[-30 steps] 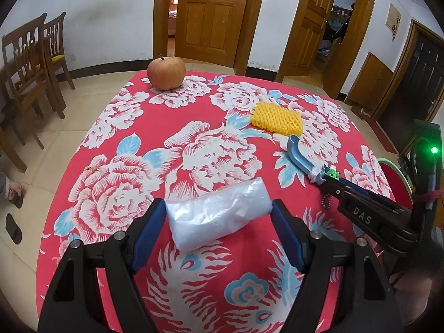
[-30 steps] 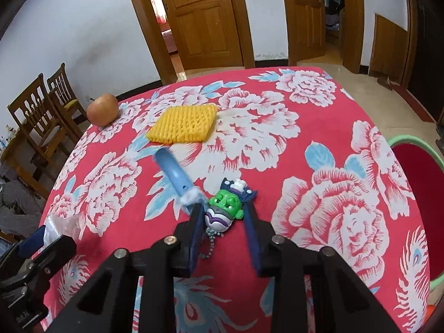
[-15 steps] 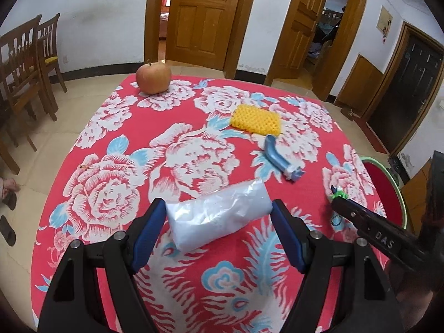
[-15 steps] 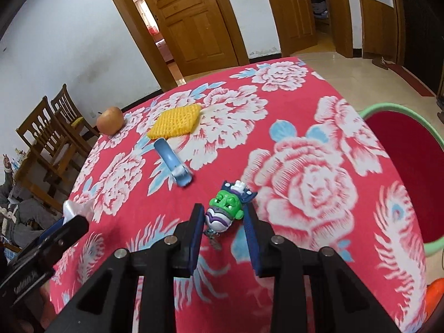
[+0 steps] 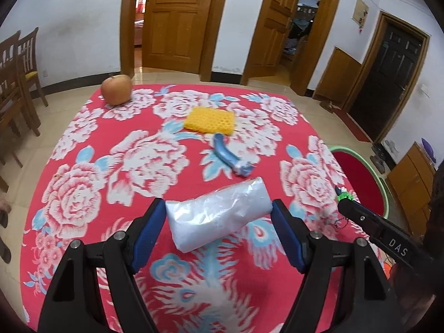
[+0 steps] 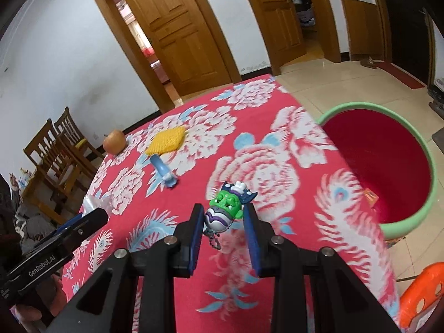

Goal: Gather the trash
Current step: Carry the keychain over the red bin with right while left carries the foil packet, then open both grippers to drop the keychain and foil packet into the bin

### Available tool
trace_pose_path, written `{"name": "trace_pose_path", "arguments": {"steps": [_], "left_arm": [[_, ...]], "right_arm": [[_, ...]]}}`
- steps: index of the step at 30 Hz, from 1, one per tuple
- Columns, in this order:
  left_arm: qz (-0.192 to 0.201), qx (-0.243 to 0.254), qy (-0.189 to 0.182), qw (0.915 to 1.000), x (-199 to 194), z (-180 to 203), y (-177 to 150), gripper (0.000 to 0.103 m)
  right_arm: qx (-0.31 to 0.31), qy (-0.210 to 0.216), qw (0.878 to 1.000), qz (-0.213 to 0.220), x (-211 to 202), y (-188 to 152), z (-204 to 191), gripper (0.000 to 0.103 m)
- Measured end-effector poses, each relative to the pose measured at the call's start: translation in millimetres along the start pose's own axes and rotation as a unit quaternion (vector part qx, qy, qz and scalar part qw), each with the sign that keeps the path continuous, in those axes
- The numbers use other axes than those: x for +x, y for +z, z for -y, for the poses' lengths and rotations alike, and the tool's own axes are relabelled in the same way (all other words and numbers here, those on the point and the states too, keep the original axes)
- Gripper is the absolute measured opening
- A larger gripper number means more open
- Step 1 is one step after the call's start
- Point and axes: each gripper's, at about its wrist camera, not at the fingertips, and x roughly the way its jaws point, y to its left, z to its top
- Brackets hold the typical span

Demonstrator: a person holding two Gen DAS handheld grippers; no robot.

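A crumpled clear plastic bag [image 5: 219,216] is gripped between the blue-padded jaws of the left gripper [image 5: 217,222] at the lower centre of the left wrist view, held above the red floral-clothed surface [image 5: 116,166]. In the right wrist view, a small green-faced toy figure with a bead chain [image 6: 226,208] is clamped between the jaws of the right gripper [image 6: 223,222], low in the frame's centre. A red bucket with a pale green rim [image 6: 388,166] is seen on the tiled floor at the right of that frame, just beside the surface's edge. Near the middle of the surface in the left wrist view, a curved blue plastic piece [image 5: 230,158] is shown just in front of a yellow foam fruit net [image 5: 209,120]. A reddish apple [image 5: 116,88] is set at the far edge, upper left.
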Motion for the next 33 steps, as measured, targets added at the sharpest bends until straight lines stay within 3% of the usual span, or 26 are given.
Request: {"name": "trace_pose_path", "arguments": {"steps": [16,33], "left_arm": [[-0.013,0.047,-0.05,0.9975,19,68,8,0.077],[-0.028,0.129,-0.077,0.9883,56,153,25,0.077]], "right_arm": [[0.082,-0.046,0.994,0.054,-40,13,86,0.032],[0.161,-0.087,0.981,0.068,-43,20,171,0.032]]}}
